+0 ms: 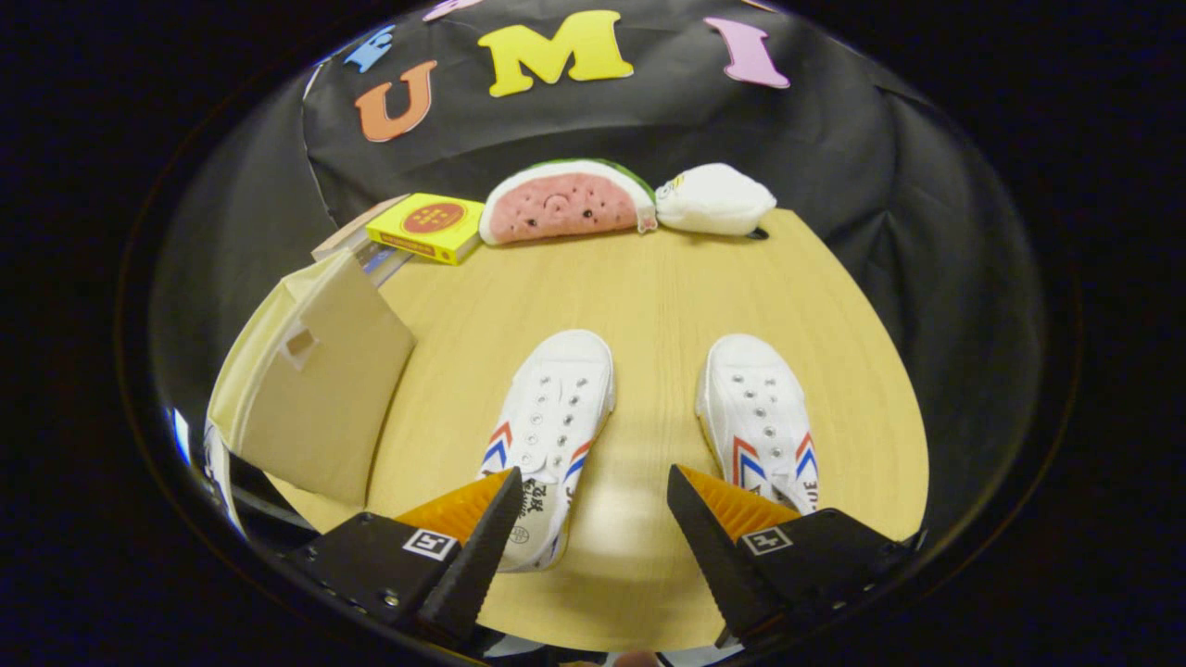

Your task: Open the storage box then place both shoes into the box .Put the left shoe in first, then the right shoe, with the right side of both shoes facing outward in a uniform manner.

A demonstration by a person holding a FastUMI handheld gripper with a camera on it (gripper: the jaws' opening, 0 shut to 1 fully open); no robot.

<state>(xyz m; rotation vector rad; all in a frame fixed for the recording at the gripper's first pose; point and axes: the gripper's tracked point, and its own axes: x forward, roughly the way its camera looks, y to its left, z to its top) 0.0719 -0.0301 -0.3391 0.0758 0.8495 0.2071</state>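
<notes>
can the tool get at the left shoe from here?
Probably yes. The tool is open, and the left shoe lies just ahead with its heel by one finger; bare table surrounds it, and the storage box stands off beside it.

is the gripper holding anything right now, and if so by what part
Nothing is held. The gripper has its jaws wide open above the table, one over the heel of the left shoe, the other beside the right shoe.

My gripper (590, 496) is wide open over the matt wood-grain table (649, 287). Both shoes (548, 421) look like white canvas; the storage box (310, 389) at the left edge looks like cloth.
</notes>
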